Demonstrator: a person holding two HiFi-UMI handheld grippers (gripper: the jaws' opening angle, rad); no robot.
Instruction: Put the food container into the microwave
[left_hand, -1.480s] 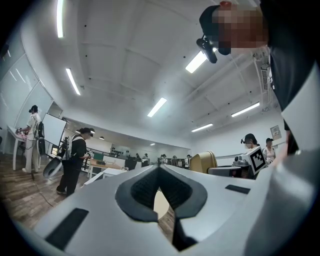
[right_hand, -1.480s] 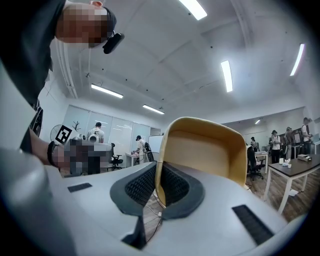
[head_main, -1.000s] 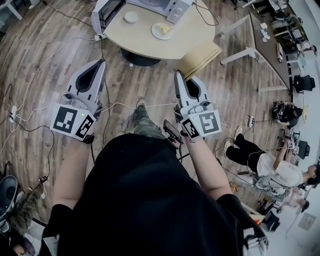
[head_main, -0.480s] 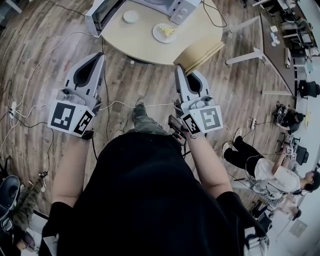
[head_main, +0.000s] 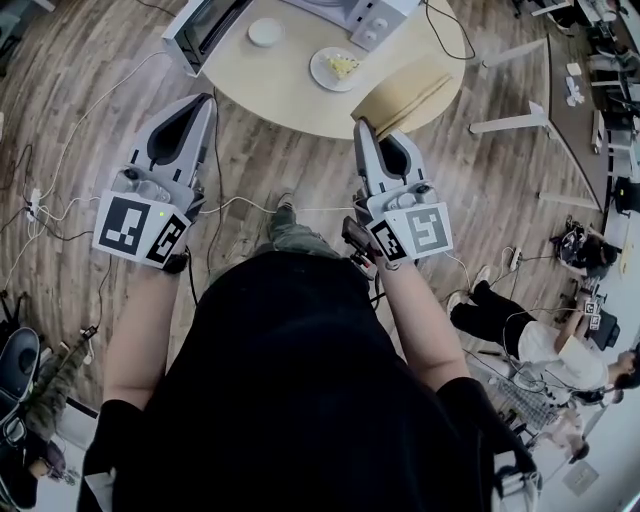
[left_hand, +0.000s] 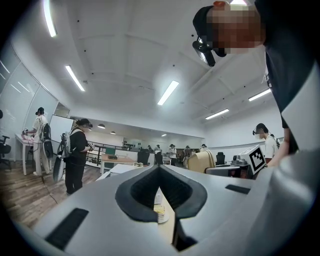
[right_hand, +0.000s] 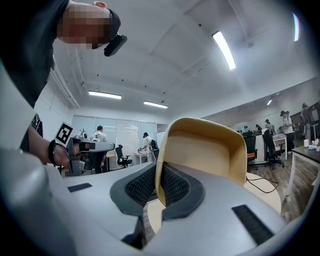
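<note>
Left gripper sits in my left hand with its 2 jaws brought together at the tips and nothing between them; through the hollow between the pads its own view shows only the tabletop beyond. The right gripper is likewise closed and empty, with the back of the beige chair rising just past its tips in its own view. I hold both out in front of my body over the wooden floor, well apart from each other, the marker cubes facing up toward my head.

Ahead of me stands the round table. The food container, small, round and white, rests on it near the far edge, just beside the open door of the microwave, which stands at the back of the table. Right of the container, 1 white plate carries something yellow. The chair is tucked against the table's right side. Neither gripper touches the table or anything on it.

Cables trail across the floor on my left, and a person sits far off on my right.
</note>
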